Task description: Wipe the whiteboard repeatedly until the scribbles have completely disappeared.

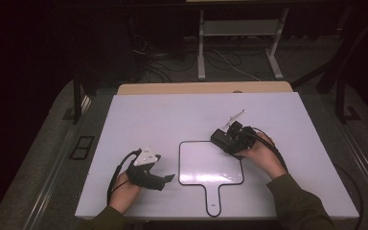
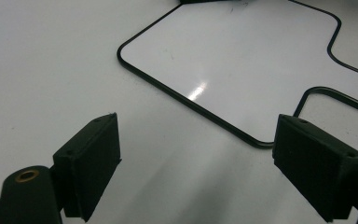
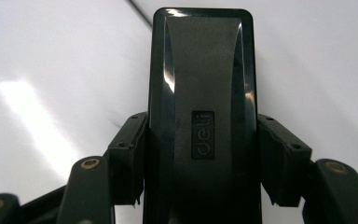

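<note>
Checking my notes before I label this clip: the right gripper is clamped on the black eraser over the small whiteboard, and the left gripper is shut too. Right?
Not quite: the left gripper is open, jaws wide apart with nothing between them, as the left gripper view shows. The right gripper is indeed clamped on the black eraser at the whiteboard.

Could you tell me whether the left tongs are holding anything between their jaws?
No, the left tongs stand open with just bare white table between their pads.

A dim lab or recording room: a bare white desk (image 1: 139, 115) on a grey floor, beyond the jaws loose cables (image 1: 172, 67) trailing round a white metal stand (image 1: 239, 28), dark frame posts (image 1: 78, 91) at the sides
</note>
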Tool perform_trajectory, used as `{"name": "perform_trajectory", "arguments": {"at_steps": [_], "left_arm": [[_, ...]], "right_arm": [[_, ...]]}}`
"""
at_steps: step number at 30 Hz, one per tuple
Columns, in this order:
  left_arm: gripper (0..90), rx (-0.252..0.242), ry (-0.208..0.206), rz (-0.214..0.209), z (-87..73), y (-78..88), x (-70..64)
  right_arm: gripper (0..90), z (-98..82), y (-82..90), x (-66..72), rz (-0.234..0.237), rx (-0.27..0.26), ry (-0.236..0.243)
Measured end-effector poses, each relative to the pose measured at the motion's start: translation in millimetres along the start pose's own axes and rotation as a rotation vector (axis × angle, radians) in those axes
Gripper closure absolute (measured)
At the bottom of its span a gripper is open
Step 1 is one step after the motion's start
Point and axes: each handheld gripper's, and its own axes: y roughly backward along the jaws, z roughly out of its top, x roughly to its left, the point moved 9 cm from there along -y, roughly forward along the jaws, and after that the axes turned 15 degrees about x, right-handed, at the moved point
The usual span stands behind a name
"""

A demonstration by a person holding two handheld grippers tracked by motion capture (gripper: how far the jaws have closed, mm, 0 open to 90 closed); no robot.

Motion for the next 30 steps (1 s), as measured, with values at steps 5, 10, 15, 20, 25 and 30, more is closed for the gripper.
{"name": "perform_trajectory", "arguments": {"at_steps": [5, 10, 15, 20, 25, 30], "left_arm": [[14.0, 0.001, -0.003, 0.001, -0.2, 0.9, -0.1], [14.0, 0.000, -0.002, 0.002, -0.9, 1.8, 0.4], [14.0, 0.011, -0.011, 0.004, -1.5, 2.1, 1.4], [14.0, 0.015, -0.019, 0.006, -1.7, 2.3, 1.2], [14.0, 0.019, -0.020, 0.005, -2.0, 1.9, 1.3], [14.0, 0.001, -0.006, 0.003, -0.1, 1.1, -0.2]], "right_arm": [[39.3, 6.0, -0.6, 27.0, 0.034, -0.010, 0.086], [39.2, 4.3, -0.5, 15.1, 0.004, -0.006, 0.056], [39.2, -5.6, 0.4, -10.3, -0.013, -0.002, -0.023], [39.2, -9.3, 1.0, -16.7, -0.025, -0.001, -0.035], [39.2, -7.6, 1.0, -12.6, -0.023, -0.001, -0.034], [39.2, 4.6, -1.0, 8.9, 0.021, -0.010, 0.006]]}}
